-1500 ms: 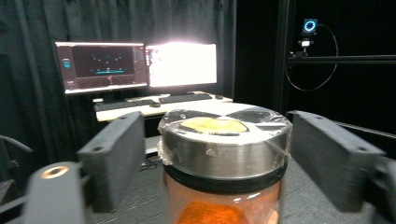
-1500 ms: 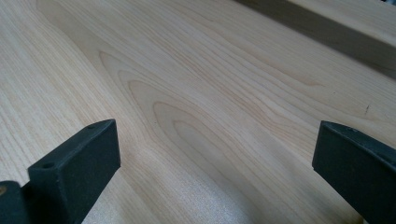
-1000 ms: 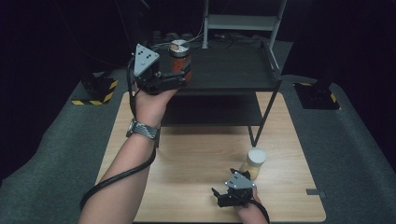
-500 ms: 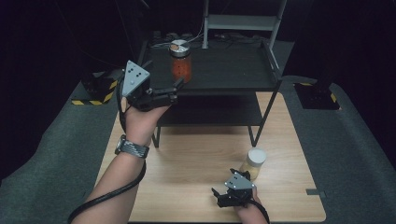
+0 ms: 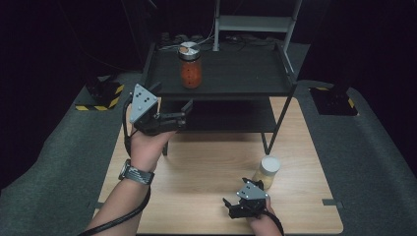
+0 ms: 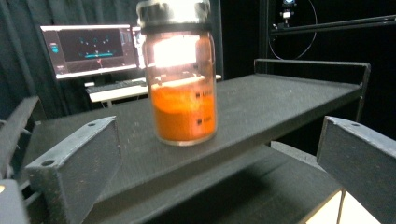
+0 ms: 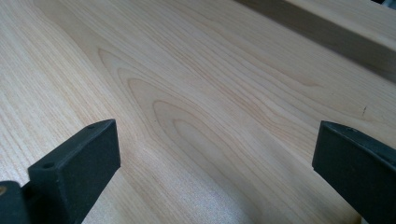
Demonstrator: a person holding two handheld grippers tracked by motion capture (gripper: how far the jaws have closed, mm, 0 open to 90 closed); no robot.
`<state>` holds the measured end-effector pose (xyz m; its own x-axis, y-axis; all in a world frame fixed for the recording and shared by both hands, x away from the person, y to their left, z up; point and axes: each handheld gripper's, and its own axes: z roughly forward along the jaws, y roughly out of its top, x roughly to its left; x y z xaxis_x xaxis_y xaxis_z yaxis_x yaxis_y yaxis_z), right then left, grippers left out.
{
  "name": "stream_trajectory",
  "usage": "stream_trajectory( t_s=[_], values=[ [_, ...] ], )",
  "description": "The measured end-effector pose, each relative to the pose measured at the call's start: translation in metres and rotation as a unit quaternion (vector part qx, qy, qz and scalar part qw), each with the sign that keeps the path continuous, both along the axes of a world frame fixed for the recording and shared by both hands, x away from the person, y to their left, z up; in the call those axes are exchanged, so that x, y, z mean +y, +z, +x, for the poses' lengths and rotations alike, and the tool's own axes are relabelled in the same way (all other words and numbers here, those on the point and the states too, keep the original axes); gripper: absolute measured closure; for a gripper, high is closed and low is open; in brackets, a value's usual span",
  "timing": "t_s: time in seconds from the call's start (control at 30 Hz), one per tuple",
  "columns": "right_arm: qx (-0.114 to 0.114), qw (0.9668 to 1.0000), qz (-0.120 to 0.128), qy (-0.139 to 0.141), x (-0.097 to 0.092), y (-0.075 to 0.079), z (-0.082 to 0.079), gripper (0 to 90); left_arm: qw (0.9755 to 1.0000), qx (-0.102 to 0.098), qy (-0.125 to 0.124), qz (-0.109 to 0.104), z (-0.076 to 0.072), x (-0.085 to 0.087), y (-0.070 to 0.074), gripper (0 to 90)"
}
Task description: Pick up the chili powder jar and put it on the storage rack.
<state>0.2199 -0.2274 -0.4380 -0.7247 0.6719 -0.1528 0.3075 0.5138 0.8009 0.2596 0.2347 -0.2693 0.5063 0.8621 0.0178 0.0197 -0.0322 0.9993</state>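
Your left gripper (image 5: 184, 112) hangs with fingers wide apart, holding nothing, near the orange jar (image 5: 190, 66) upright on the shelf (image 5: 246, 73); your right gripper (image 5: 235, 209), apparently spread and empty, rests by the table's (image 5: 206, 167) near edge.

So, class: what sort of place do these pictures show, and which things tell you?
Most likely a recording lab: black curtains surround a wooden table, a computer monitor shows readouts, and yellow-black hazard-striped bases stand on the grey floor.

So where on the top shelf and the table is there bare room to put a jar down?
The top shelf is bare to the right of the orange jar, up to its right rail. The table is bare across the middle, between the left tool and the pale jar. It is crowded around that jar and the right tool.
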Motion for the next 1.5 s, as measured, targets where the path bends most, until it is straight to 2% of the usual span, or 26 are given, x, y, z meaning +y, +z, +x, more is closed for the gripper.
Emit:
stream_trajectory(
  t_s=[0.27,0.7,1.1,1.27,1.3,1.5],
  values=[
    [-0.001,1.0,0.0,0.0,0.0,0.0,0.0,0.2,0.9999,0.007,-0.007,0.012,-0.011,0.002,-0.018,0.5],
    [-0.001,1.0,-0.001,0.0,0.0,0.0,0.0,0.2,0.9995,0.016,-0.019,0.017,-0.028,0.005,-0.046,0.5],
    [-0.002,1.0,-0.002,0.0,0.0,0.0,-0.001,0.2,0.9987,0.038,-0.026,0.021,-0.041,0.006,-0.078,0.5],
    [-0.002,1.0,-0.002,0.0,0.001,0.0,-0.001,0.2,0.9981,0.052,-0.027,0.021,-0.046,0.009,-0.098,0.5],
    [-0.002,1.0,-0.002,0.0,0.001,0.0,-0.001,0.2,0.9981,0.052,-0.027,0.021,-0.046,0.009,-0.098,0.5],
    [-0.002,1.0,-0.003,0.0,0.001,0.0,-0.001,0.2,0.9967,0.07,-0.032,0.027,-0.05,0.012,-0.115,0.5]
  ],
)
